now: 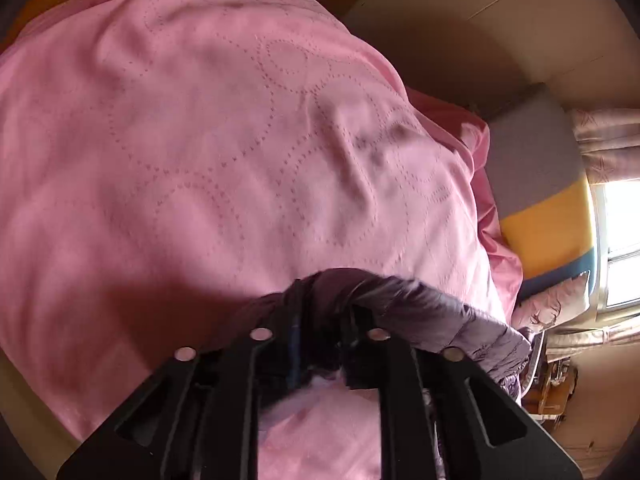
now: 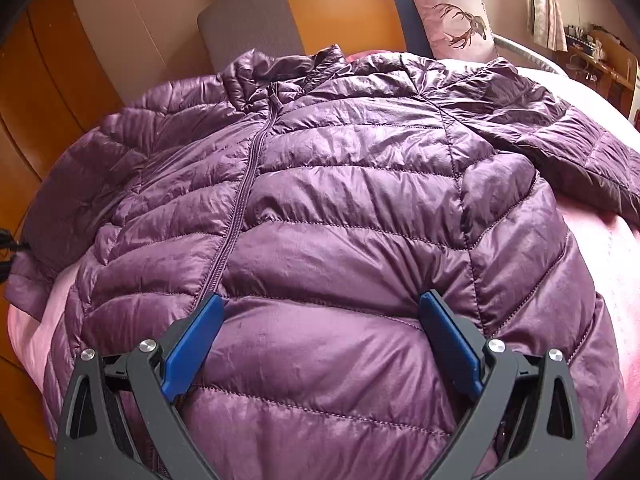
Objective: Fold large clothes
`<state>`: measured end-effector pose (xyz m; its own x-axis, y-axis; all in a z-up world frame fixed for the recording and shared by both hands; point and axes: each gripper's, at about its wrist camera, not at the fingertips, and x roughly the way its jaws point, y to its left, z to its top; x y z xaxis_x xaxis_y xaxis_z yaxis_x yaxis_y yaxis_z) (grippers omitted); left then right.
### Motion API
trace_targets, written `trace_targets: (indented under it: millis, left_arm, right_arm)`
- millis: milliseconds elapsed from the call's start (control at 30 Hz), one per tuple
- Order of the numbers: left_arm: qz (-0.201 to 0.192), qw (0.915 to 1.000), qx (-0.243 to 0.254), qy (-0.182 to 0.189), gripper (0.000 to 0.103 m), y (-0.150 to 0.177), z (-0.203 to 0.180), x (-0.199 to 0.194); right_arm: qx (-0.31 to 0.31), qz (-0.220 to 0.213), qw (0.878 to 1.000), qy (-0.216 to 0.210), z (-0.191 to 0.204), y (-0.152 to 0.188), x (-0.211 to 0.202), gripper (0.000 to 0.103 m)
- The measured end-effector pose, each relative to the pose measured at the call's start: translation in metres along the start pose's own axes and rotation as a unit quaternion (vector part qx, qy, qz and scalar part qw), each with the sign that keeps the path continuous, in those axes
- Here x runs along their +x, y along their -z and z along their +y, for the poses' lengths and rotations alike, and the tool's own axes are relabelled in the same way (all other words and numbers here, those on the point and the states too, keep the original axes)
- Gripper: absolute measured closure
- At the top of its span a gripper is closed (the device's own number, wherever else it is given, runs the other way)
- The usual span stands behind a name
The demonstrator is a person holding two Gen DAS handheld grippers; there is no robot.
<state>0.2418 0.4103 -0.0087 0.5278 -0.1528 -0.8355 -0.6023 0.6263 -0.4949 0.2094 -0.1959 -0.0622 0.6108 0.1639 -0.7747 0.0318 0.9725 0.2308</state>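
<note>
Your purple quilted jacket (image 2: pixel 328 208) lay front up on the bed, spread over a pink blanket (image 1: pixel 208 152) stitched with dotted circles. Its zipper (image 2: pixel 244 200) was closed and ran from the collar, at the far side near the headboard (image 2: pixel 340 12), down toward your right tool. One sleeve stretched out to the right across the blanket; the other lay off toward the left edge of the bed.

Your right tool (image 2: pixel 320 344) hung over the lower front of the jacket with its jaws spread wide. The blue pads (image 2: pixel 192 352) stood well apart, one near the zipper's lower end and the other beside a side seam, with the puffy fabric beneath and between them. Whether the tips were touching the fabric, you could not tell from that view.

Your left tool (image 1: pixel 320 344) was at an edge of the jacket, and a dark purple fold of it bunched over and between the fingertips. The jaws stood close together, but the picture was blurred and the fabric hid the tips, so you could not tell whether they were pinching it or merely standing under it.

A pillow with a deer print (image 2: pixel 448 12) leaned against the headboard, and a bright window (image 1: pixel 620 240) showed beyond the bed.
</note>
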Motion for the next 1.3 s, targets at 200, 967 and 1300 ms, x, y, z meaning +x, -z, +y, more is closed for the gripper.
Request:
trace_targets:
  millis: [200, 967, 1300]
  left_arm:
    - [-0.068, 0.9955, 0.027, -0.060, 0.030, -0.004, 0.021, -0.030]
    - [-0.138, 0.9689, -0.053, 0.198, 0.011, 0.075, 0.140, -0.031]
    - [-0.068, 0.9876, 0.013, 0.141, 0.092, 0.066, 0.092, -0.005]
  right_arm:
    - [-0.009, 0.000, 1.000, 0.015, 0.003, 0.001, 0.003, 0.004]
    - [-0.027, -0.001, 0.999, 0.046, 0.010, 0.003, 0.008, 0.002]
    - [-0.026, -0.002, 0.999, 0.047, 0.011, 0.003, 0.008, 0.002]
